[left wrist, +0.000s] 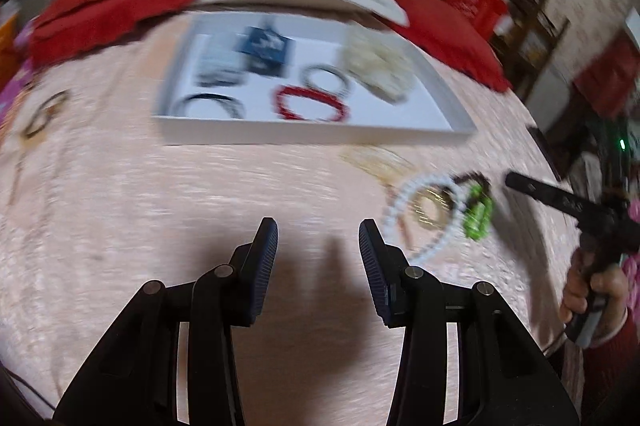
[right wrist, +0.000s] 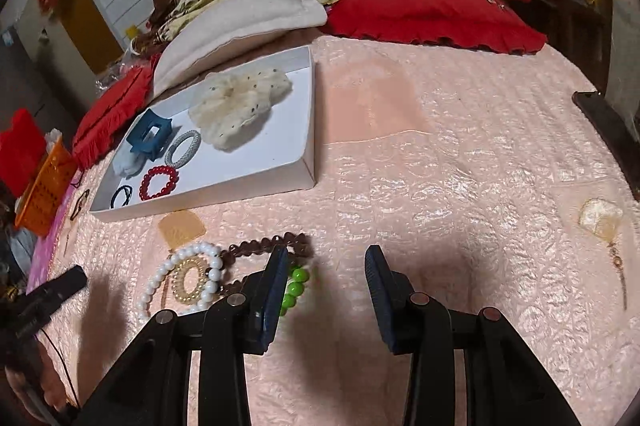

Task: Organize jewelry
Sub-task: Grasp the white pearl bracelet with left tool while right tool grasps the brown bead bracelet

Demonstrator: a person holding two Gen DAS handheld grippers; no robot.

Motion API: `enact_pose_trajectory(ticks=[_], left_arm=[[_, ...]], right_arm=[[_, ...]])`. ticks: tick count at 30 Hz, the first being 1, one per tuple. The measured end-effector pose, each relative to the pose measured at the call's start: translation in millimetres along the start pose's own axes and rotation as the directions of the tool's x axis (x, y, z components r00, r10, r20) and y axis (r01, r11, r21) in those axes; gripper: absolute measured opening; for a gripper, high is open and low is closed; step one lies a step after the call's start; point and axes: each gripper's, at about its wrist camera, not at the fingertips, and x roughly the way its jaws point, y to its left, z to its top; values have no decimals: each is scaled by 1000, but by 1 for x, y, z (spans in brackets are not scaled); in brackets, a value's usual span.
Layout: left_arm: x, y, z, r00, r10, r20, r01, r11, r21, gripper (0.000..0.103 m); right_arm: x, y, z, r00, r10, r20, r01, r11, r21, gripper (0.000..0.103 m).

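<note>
A white tray on the pink bedspread holds a red bead bracelet, a silver bangle, a blue hair claw, a black hair tie and a cream scrunchie. The tray also shows, blurred, in the left wrist view. On the spread lie a white pearl bracelet, a gold ring-shaped piece, a brown bead bracelet and a green bead bracelet. My right gripper is open and empty, just right of the green beads. My left gripper is open and empty, left of that pile.
Red cushions and a cream pillow lie behind the tray. An orange basket stands at the far left. A pale hair piece lies at the right. A dark phone sits near the right edge. A thin chain lies left.
</note>
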Motion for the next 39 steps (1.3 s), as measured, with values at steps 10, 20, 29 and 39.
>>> enact_pose_trajectory(ticks=[10,20,29,39], left_arm=[[56,-48,10,997,19,-78,-10,993,115,42],[60,-62,-1,997,73,-23,-66,973,219,12],[53,-52,-2,998,15,-63,-6,989,150,8],[9,-42,2,1000,-18,-7,19,993,115,8]], right_arm=[[33,10,5,999,17,-28,-19,999,-50,38],[38,32,1,1000,-17,-3,16,990,-138,38],[38,46,-6,1000,1,-26,-6,984,-181,35],[38,50,5,999,35,-21,-38,989,-145,8]])
